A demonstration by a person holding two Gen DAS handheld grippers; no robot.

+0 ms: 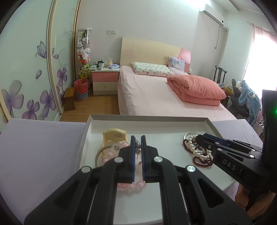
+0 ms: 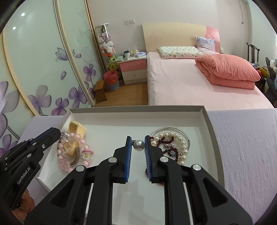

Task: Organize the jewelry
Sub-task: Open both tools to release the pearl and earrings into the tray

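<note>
Pearl earring [image 2: 139, 145] pinched in your right gripper [image 2: 138, 144], over the white tray [image 2: 206, 117] beside the pearl-and-bead pile [image 2: 173, 147] | left gripper [image 1: 138, 144] closed on a small silver piece [image 1: 138, 147] above the pink beads [image 1: 131, 186] | step: carrying pieces to the tray | next, likely: lower, then release onto bare tray floor.

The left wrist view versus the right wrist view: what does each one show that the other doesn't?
Only the left wrist view shows the air conditioner, the bright curtained window, and the left hand-held gripper from behind, pinching a small silvery trinket.

Only the right wrist view shows the large grey pearl clamped in the right hand-held gripper, and the ceiling lights reflected in the wardrobe door.

Both share the white tray, pearl strand, dark red beads, pink bead bracelet, and the bed.
</note>
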